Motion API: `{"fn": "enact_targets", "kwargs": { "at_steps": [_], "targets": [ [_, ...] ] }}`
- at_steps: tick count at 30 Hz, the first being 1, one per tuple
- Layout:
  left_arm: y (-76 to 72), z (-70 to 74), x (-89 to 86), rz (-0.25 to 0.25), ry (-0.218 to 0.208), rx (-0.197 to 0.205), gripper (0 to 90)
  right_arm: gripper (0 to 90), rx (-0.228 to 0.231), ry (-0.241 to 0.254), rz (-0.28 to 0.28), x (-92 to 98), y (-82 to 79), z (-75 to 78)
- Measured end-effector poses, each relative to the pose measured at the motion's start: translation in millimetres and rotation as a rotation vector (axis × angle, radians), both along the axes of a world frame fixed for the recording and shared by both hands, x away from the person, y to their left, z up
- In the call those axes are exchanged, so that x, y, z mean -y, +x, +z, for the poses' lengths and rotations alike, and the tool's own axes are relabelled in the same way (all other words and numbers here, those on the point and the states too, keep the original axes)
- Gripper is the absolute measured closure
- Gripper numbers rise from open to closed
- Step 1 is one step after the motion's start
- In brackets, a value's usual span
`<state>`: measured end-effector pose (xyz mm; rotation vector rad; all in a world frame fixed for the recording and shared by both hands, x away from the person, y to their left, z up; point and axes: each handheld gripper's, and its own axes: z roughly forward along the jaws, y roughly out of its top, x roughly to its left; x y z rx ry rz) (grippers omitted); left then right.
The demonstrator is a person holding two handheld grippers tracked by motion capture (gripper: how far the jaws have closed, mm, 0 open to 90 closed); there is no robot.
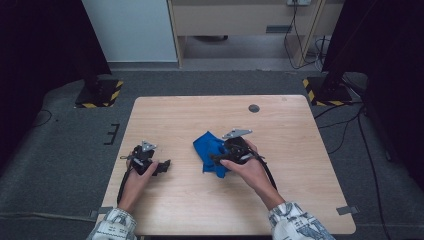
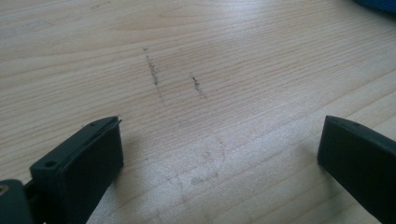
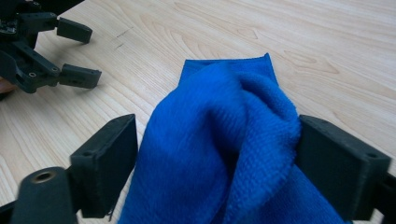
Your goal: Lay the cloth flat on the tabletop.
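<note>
A crumpled blue cloth (image 1: pixel 207 149) lies on the wooden table (image 1: pixel 290 140) a little left of its middle. My right gripper (image 1: pixel 216 159) reaches over the cloth from the right, held by a hand. In the right gripper view the cloth (image 3: pixel 219 116) bulges up between the two wide-set black jaws of my right gripper (image 3: pixel 215 144); a gap shows beside the left one, and the right one sits against the fabric. My left gripper (image 1: pixel 165 166) rests near the table's left side, open. Its jaws (image 2: pixel 219 144) stand apart over bare wood. My left gripper (image 3: pixel 74 51) lies a short way from the cloth.
A small dark round disc (image 1: pixel 254 108) sits in the tabletop at the far edge. Two stands with yellow-black striped bases (image 1: pixel 98 92) (image 1: pixel 325 90) are on the floor beyond the far corners, with cables (image 1: pixel 350 120) trailing at the right.
</note>
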<state>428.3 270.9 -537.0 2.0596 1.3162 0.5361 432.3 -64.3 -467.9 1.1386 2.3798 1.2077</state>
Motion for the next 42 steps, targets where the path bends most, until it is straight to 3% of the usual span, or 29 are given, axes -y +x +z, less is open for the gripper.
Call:
{"fn": "enact_targets", "kwargs": {
  "at_steps": [5,9,10,11,13,14,17,18,19,21,23,28,34,38,39,42],
  "targets": [
    [-2.7,7.1,7.9,-0.016,-0.007,0.001,4.4,11.3,0.009,0.031,-0.004,12.3,-3.0,3.1],
    [-7.9,18.6,14.0,-0.014,-0.044,0.042,6.3,16.9,0.02,0.043,-0.01,21.2,-1.7,7.7],
    [-9.8,24.1,16.4,-0.019,-0.08,0.063,6.7,23.2,0.026,0.047,-0.016,25.9,-1.3,11.6],
    [-10.3,25.9,17.6,-0.021,-0.088,0.071,6.8,25.3,0.029,0.045,-0.011,28.5,-0.8,13.4],
    [-11.0,27.9,19.5,-0.028,-0.091,0.078,8.1,27.1,0.033,0.042,-0.015,30.3,-0.4,14.4],
    [-11.6,30.0,23.0,-0.039,-0.093,0.087,8.5,35.6,0.044,0.04,-0.022,36.3,2.1,16.1],
    [-13.5,35.1,32.7,-0.069,-0.092,0.108,9.2,42.7,0.044,0.037,-0.024,41.6,4.8,16.5],
    [-15.8,39.5,42.0,-0.095,-0.087,0.123,9.4,49.5,0.046,0.037,-0.028,46.7,7.1,16.5],
    [-15.8,39.5,42.0,-0.095,-0.087,0.123,9.6,49.5,0.046,0.037,-0.028,46.7,7.1,16.5],
    [-17.7,45.0,52.1,-0.118,-0.125,0.133,10.5,59.4,0.043,0.026,-0.041,54.5,10.9,16.1],
    [-18.9,48.3,59.9,-0.134,-0.124,0.141,10.8,63.5,0.032,0.025,-0.045,59.4,13.0,14.7],
    [-19.5,52.1,73.5,-0.164,-0.141,0.145,10.6,63.8,0.014,0.019,-0.04,63.8,13.6,8.5],
    [-18.7,58.8,90.1,-0.189,-0.161,0.148,10.7,54.0,-0.025,0.018,-0.046,62.3,17.3,-6.8],
    [-18.6,62.2,96.7,-0.202,-0.18,0.134,10.9,54.4,-0.054,0.004,-0.039,61.6,19.3,-13.6],
    [-18.8,63.9,104.0,-0.219,-0.178,0.129,11.0,64.5,-0.065,-0.003,-0.03,61.1,19.5,-17.8],
    [-19.0,64.4,111.3,-0.237,-0.183,0.125,11.3,76.7,-0.068,0.009,-0.014,58.6,16.6,-20.4]
  ]
}}
